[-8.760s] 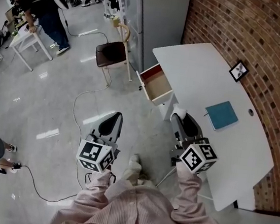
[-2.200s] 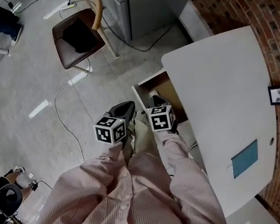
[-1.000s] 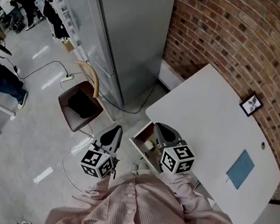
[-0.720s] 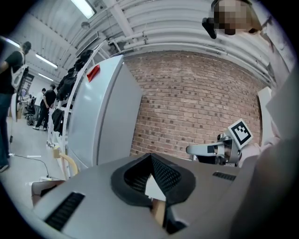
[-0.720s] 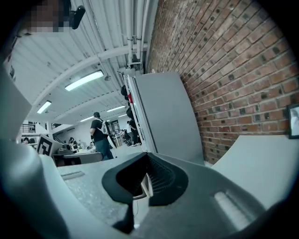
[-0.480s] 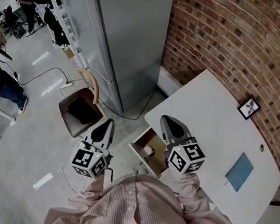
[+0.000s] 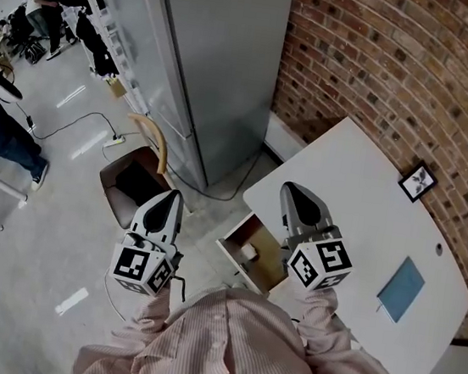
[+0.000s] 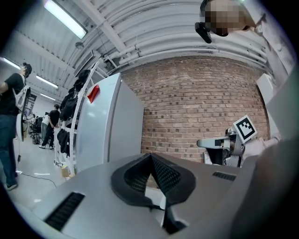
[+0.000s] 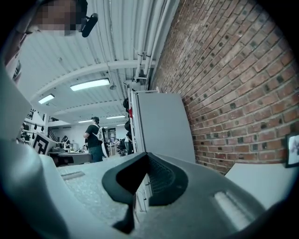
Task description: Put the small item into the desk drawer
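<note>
Small item (image 7: 250,250) lying inside open desk drawer (image 7: 269,262); left gripper (image 7: 169,197) at 9 o'clock of drawer, right gripper (image 7: 294,191) at 1 o'clock; both pressed together, pinching nothing

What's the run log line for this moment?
drawer: open | small item: inside drawer | left gripper: shut, empty | right gripper: shut, empty

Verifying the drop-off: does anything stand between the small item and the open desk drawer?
Nothing visible does: the small item already lies inside the open drawer; the left gripper and right gripper are both shut and empty.
</note>
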